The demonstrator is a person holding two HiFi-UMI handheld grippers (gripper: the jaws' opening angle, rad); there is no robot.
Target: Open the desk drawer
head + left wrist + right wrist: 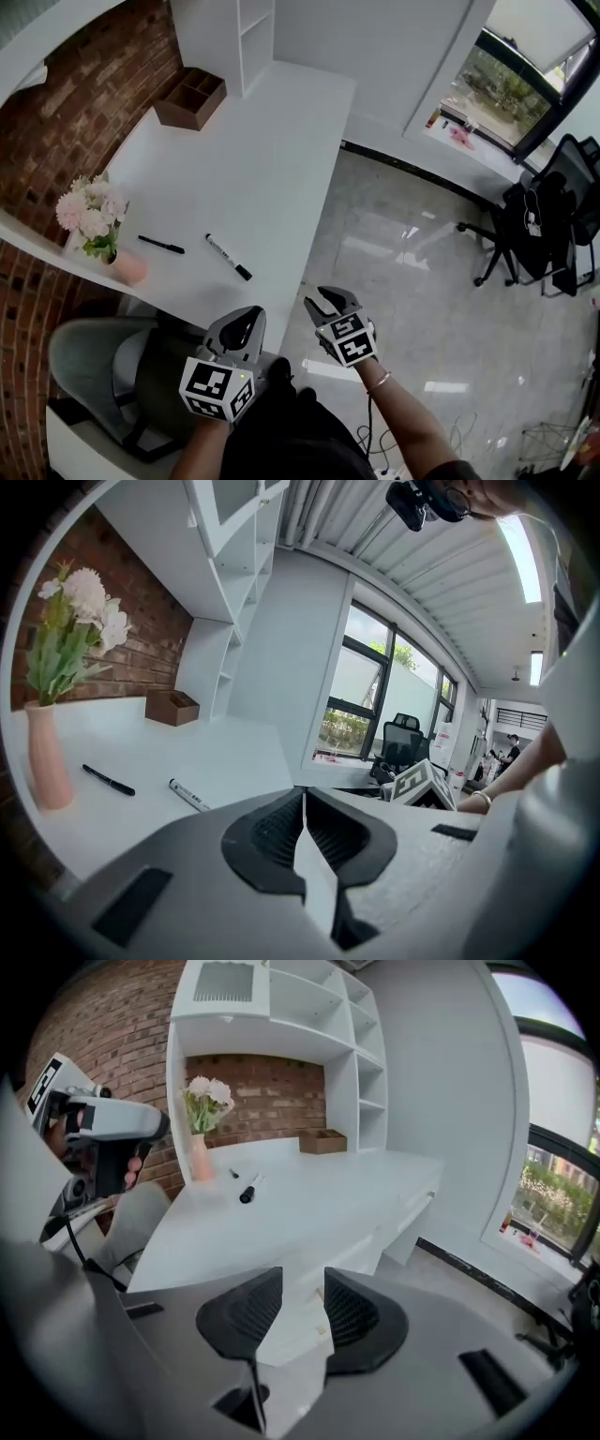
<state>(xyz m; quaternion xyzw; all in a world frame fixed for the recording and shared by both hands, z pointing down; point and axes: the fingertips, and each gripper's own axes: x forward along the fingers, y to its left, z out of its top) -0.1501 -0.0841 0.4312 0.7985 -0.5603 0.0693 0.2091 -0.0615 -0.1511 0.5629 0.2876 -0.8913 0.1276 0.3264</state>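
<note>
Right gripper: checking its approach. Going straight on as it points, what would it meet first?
The right gripper would probably meet the white desk, its front edge showing between the open jaws; depth unclear.

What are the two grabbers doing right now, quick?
Left gripper: closed, holding nothing.
Right gripper: open, nothing between its jaws.

An office is showing: a white counter (253,169) is carrying pens (161,245) beneath shelves (253,37), and a swivel chair (548,220) is standing near the window (511,89).
</note>
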